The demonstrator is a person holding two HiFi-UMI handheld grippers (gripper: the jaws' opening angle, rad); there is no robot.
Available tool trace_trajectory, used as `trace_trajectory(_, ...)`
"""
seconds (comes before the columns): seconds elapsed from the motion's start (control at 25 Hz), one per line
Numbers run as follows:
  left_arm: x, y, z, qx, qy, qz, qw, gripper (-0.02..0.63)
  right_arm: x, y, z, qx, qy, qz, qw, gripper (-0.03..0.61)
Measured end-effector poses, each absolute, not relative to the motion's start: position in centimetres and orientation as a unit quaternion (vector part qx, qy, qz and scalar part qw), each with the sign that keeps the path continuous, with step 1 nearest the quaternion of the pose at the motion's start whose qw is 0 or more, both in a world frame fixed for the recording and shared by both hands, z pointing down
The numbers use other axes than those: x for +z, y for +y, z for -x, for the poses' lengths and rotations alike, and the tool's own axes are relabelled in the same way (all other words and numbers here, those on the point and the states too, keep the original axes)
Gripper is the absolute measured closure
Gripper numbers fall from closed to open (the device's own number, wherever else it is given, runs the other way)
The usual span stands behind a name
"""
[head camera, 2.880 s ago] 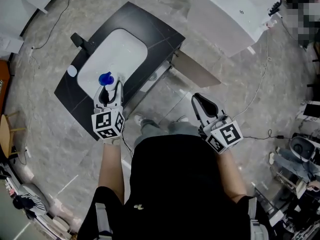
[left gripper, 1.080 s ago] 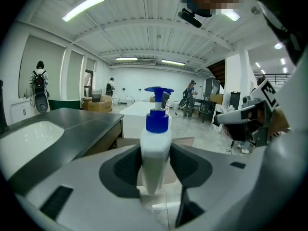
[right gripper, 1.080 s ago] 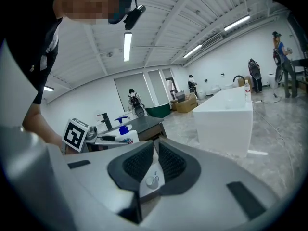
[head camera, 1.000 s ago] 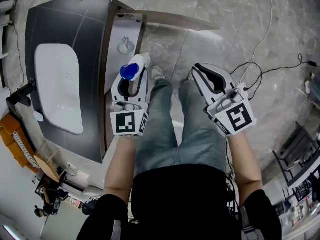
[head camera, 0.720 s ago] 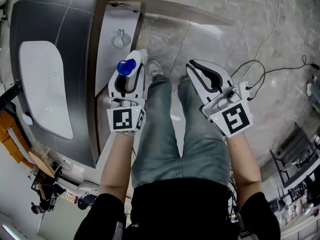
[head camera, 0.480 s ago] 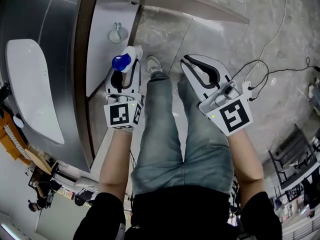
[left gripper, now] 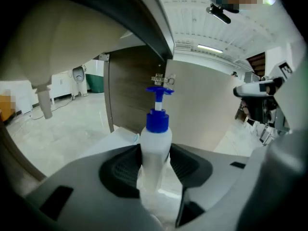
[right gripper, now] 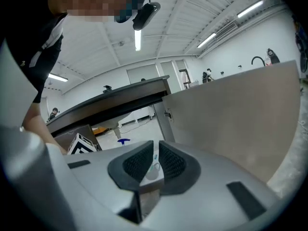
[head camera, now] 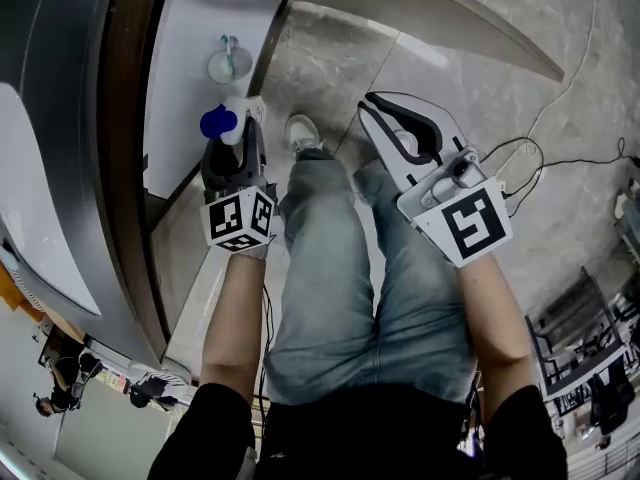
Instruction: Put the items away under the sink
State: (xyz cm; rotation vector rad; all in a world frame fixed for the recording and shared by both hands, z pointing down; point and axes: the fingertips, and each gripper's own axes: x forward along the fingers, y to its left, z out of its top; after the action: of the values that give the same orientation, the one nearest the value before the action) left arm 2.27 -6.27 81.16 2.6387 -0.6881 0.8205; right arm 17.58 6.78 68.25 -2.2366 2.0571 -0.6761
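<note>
My left gripper (head camera: pixel 240 136) is shut on a white pump bottle with a blue head (head camera: pixel 217 123). It holds the bottle upright at the front edge of the white shelf (head camera: pixel 185 38) under the dark sink counter (head camera: pixel 60 78). In the left gripper view the bottle (left gripper: pixel 156 146) stands clamped between the pads, with the cabinet's inside behind it. My right gripper (head camera: pixel 372 106) hovers over the floor to the right, shut with nothing in it. In the right gripper view (right gripper: pixel 155 165) its pads stand almost together.
A cup with toothbrushes (head camera: pixel 228 65) stands farther back on the shelf. The cabinet door (head camera: pixel 440 18) hangs open at the upper right. The person's jeans and a shoe (head camera: pixel 300 133) lie between the grippers. A cable (head camera: pixel 545 148) runs over the marble floor.
Both grippers have sunk toward the open cabinet. The bottle has travelled with the left gripper from beside the counter to the shelf's front edge. The right gripper stays as it was, nothing in it.
</note>
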Motion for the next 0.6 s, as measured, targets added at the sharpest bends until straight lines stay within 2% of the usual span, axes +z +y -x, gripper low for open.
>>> trace_trajectory(0.6,91.9,-11.2,0.6,0.297,-0.367,-0.860,0.194,0.416,73.0,3.1,-17.1,-0.222,0.700,0.678,-0.010,0.526)
